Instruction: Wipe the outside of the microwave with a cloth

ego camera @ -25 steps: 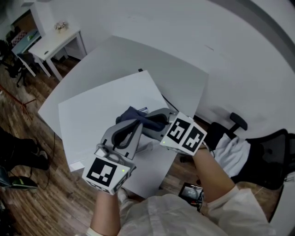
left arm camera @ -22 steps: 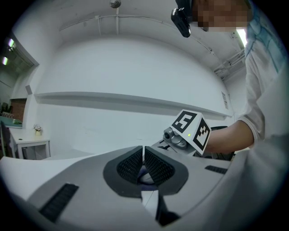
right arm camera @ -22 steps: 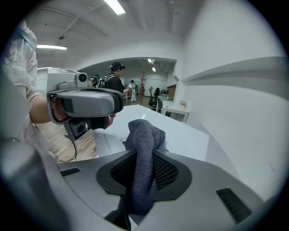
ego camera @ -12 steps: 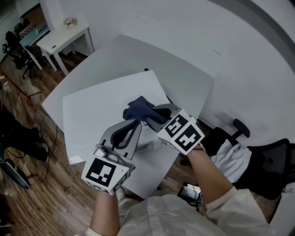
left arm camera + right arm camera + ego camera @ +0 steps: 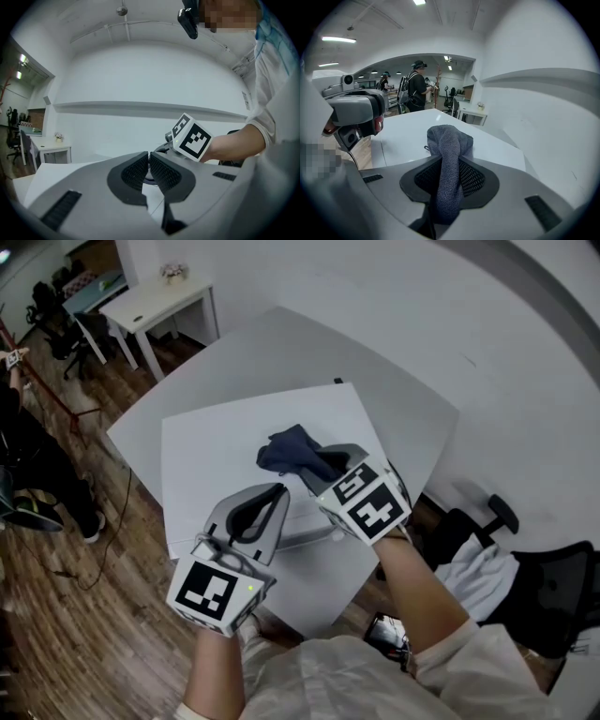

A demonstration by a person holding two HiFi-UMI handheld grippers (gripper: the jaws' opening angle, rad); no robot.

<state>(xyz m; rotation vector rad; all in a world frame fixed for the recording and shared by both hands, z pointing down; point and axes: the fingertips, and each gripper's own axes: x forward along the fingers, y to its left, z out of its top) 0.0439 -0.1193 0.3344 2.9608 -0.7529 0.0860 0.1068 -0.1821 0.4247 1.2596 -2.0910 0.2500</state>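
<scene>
White surface (image 5: 412,399) carries a white boxy microwave (image 5: 225,465); left tongs (image 5: 149,164) closed on nothing; at their 1 o'clock, right tongs (image 5: 449,176) clamp a bunched fold of dark blue knitted cloth (image 5: 450,138) over the microwave's top: soft, light, floppy, best pinched thickly

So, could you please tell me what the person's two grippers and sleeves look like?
Both the left gripper and the right gripper have smooth light-grey shells with curved jaws lined by dark, mesh-textured pads. Each carries a white cube printed with black square markers and a small green light. The person wears a loose pale cream top, its sleeve ending short of the wrist.
</scene>
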